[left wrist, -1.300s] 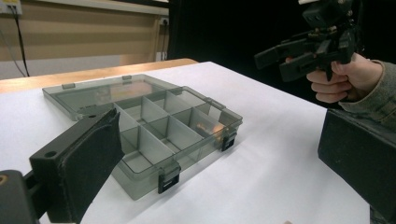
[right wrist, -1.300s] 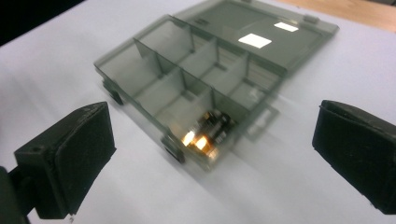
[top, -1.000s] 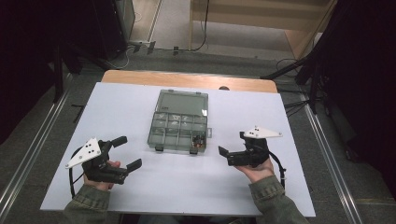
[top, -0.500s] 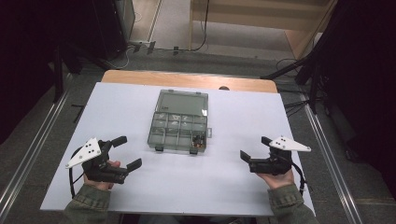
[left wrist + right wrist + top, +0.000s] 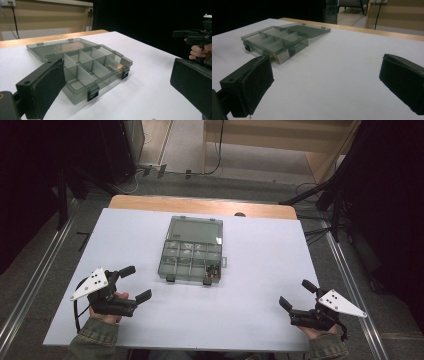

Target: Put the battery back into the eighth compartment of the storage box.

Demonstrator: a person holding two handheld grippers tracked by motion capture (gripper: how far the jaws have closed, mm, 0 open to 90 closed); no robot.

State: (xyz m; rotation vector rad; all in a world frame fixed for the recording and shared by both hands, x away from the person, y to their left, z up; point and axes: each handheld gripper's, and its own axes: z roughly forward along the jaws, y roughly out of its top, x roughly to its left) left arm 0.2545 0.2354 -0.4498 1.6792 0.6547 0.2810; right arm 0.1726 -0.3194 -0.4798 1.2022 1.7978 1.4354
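1. High view gives us the biggest thing first: the white tabletop (image 5: 250,270), which carries everything, with a strip of bare wood along its far edge.
2. Next in size is the grey see-through organiser box (image 5: 194,251). It lies near the middle of the tabletop, a little toward the far side, well apart from both of our grippers. Its lid (image 5: 196,228) is already swung back and lies flat beyond the tray, so the divided compartments are open to us.
3. Our left gripper (image 5: 136,282) hovers at the near left, jaws spread wide and holding nothing; the left gripper view looks between its jaws at the box's front latches (image 5: 91,95).
4. Our right gripper (image 5: 296,294) sits low at the near right corner, well away from the box, jaws also wide apart and empty.
5. Smallest are the contents: a few small dark and brassy parts (image 5: 212,272) lie in the near-right compartment. We cannot tell what they are. The other compartments look empty as far as we can see.
6. Our judgement on progress: the box is open and nothing is in either gripper, so any picking, sorting or closing is not yet begun, and a reach toward the box comes first.
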